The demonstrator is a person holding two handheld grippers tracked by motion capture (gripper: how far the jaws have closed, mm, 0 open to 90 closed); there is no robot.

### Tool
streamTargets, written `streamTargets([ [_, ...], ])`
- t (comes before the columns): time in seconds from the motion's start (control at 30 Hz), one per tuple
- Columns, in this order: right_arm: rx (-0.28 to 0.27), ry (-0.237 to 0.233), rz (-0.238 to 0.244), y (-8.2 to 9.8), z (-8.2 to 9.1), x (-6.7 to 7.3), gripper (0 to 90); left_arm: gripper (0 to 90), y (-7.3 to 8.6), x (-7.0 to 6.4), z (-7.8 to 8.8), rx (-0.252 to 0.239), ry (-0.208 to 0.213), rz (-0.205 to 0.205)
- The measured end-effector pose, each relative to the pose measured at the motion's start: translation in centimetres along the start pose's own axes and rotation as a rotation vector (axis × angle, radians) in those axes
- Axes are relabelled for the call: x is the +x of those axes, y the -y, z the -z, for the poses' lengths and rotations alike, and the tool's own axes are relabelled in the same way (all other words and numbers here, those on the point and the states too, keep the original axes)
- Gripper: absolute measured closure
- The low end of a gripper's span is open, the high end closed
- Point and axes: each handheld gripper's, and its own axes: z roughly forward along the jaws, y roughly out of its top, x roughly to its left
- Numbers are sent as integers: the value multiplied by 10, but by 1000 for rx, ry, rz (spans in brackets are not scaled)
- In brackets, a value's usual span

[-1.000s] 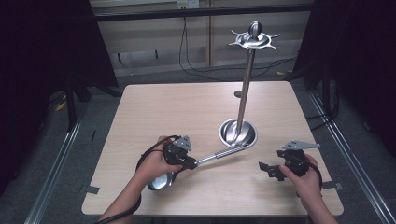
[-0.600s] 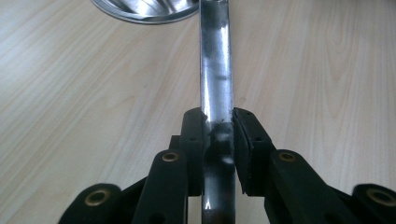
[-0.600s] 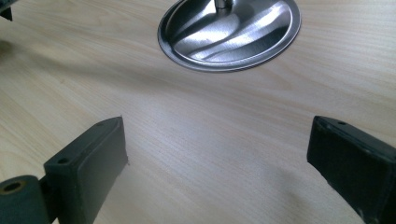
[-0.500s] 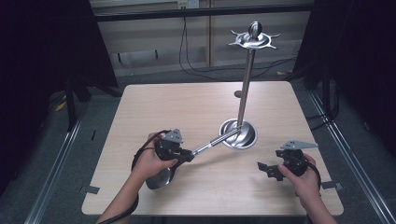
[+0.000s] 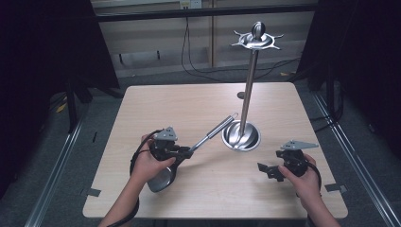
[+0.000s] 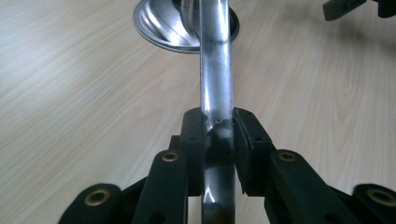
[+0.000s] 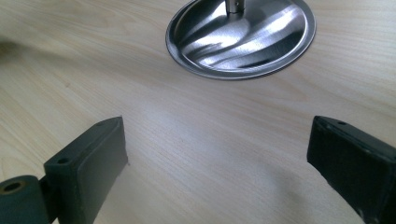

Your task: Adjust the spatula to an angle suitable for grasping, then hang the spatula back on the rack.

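Observation:
A steel ladle (image 5: 213, 131) is tilted above the table, its handle (image 6: 215, 60) pointing up and right toward the utensil stand (image 5: 249, 90). Its bowl (image 5: 160, 179) hangs low under the person's left hand. My left gripper (image 5: 183, 152) is shut on the handle just above the bowl, and in the left gripper view both pads (image 6: 246, 135) press on the left gripper's (image 6: 218, 126) held metal. My right gripper (image 5: 265, 170) rests low at the table's front right, jaws wide apart. In its own view the right gripper (image 7: 219, 154) has only bare wood between its fingers.
The stand's round steel base (image 5: 241, 136) sits right of the table's centre, also seen as the base (image 7: 240, 35) and the base (image 6: 163, 28). Its tall pole carries a hooked top ring (image 5: 257, 41). Cables trail on the floor behind the table edge (image 5: 203, 85).
The left hand has drifted left and slightly up with the ladle. The handle's free end has swung up, away from the stand's base. The right hand has stayed put.

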Motion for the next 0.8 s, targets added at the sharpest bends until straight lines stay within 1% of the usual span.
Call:
streamTargets([
  [0.03, 1, -1, 2, 0, -1, 0, 47, 754, -1, 1, 2, 7, -12, -5],
  [0.1, 2, -4, 3, -1, -2, 0, 47, 755, -2, 1, 4, -13, -24, 12],
  [0.13, 1, -4, 3, -1, -2, 1, 47, 754, -3, 2, 6, -6, -32, 5],
  [0.2, 2, -5, 2, -2, -3, 0, 47, 754, -3, 2, 7, -32, -38, 26],
  [0.23, 2, -6, 4, -2, -4, 0, 47, 754, -3, 3, 9, -42, -42, 22],
  [0.27, 3, -6, 3, -3, -4, 1, 47, 754, -4, 2, 11, -41, -48, 25],
  [0.33, 3, -9, 6, -3, -5, 1, 47, 754, -4, 3, 13, -72, -58, 30],
  [0.37, 4, -10, 8, -3, -5, 1, 47, 755, -4, 3, 15, -79, -63, 35],
  [0.4, 3, -10, 8, -3, -6, 1, 47, 754, -5, 4, 16, -84, -64, 27],
  [0.43, 3, -10, 7, -2, -6, 1, 47, 755, -5, 4, 17, -95, -65, 34],
  [0.5, 6, -11, 8, -2, -6, 2, 47, 754, -6, 3, 19, -122, -81, 38],
  [0.53, 5, -11, 7, -2, -6, 2, 47, 755, -7, 4, 20, -129, -84, 36],
  [0.6, 5, -13, 6, -3, -6, 2, 47, 754, -8, 4, 22, -152, -80, 49],
  [0.63, 5, -12, 5, -3, -6, 2, 47, 755, -9, 4, 23, -155, -80, 52],
  [0.77, 8, -14, 5, -3, -6, 2, 47, 754, -14, 4, 26, -176, -91, 45],
  [0.8, 8, -14, 4, -3, -6, 3, 47, 754, -15, 3, 26, -183, -93, 51],
])
